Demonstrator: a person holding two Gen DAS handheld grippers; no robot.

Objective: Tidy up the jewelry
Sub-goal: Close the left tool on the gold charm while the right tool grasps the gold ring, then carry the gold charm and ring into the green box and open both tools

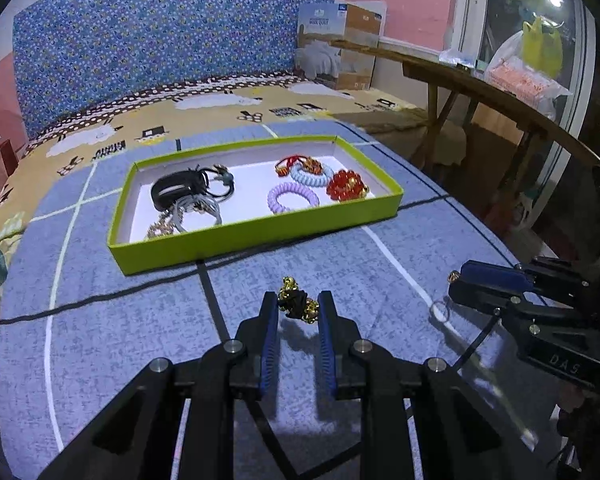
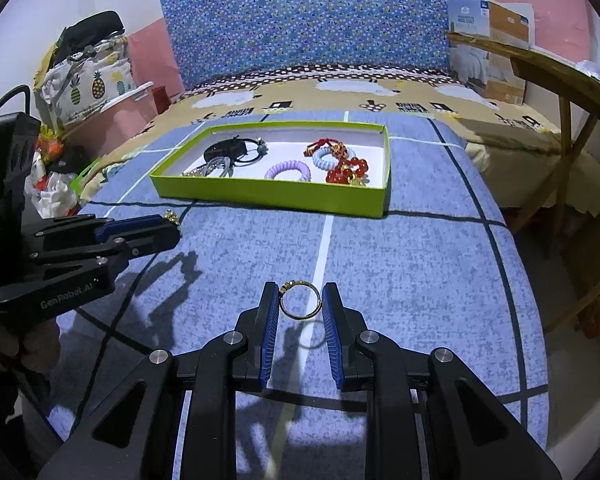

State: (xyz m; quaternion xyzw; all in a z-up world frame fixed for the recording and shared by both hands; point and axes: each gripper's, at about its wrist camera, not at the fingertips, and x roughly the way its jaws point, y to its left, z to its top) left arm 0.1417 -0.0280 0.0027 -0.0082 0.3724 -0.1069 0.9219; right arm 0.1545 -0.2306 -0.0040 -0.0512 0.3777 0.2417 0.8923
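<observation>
A green-walled tray (image 1: 260,236) (image 2: 268,196) sits on the blue mat and holds hair ties, coil bands and a red bead bracelet (image 1: 347,186). My left gripper (image 1: 299,306) is shut on a black hair tie with gold beads (image 1: 296,301), held above the mat in front of the tray. My right gripper (image 2: 301,299) is shut on a thin gold ring bangle (image 2: 301,299), lifted above the mat; its shadow lies below. Each gripper shows in the other's view, the right one in the left wrist view (image 1: 456,280) and the left one in the right wrist view (image 2: 172,226).
The mat lies on a bed with a blue patterned headboard (image 1: 160,40). A wooden folding table (image 1: 480,92) stands to the right, with a cardboard box (image 1: 340,44) behind it. Bags and clutter (image 2: 80,80) pile up at the left of the bed.
</observation>
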